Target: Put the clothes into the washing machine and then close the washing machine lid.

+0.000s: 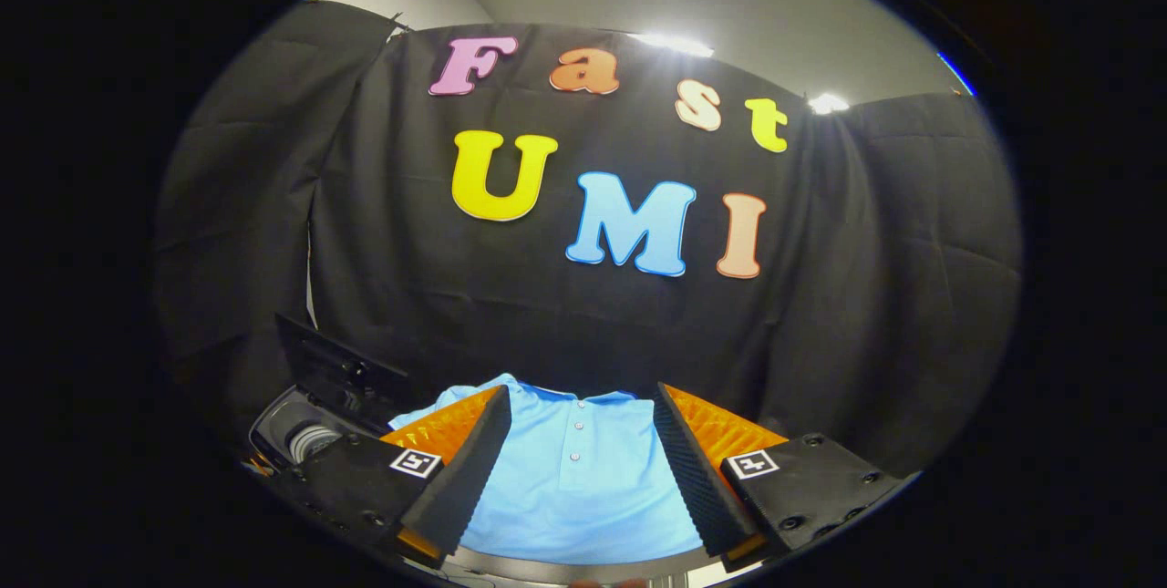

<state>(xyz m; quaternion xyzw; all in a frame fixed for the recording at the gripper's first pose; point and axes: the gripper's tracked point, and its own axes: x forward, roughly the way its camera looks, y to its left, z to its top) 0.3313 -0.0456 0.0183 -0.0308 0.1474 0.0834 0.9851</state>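
blue shirt (574, 479) lies between wide-apart tongs (579, 410), sleeves hidden; washing machine (305, 433) partly cut off.

The hand-held gripper (580, 428) has its fingers spread wide apart, touching nothing. A light blue polo shirt (574, 488) lies flat between and just ahead of them, collar toward the black cloth wall (821, 314). Left of the shirt, the washing machine (305, 433) stands with its lid (337, 369) raised.
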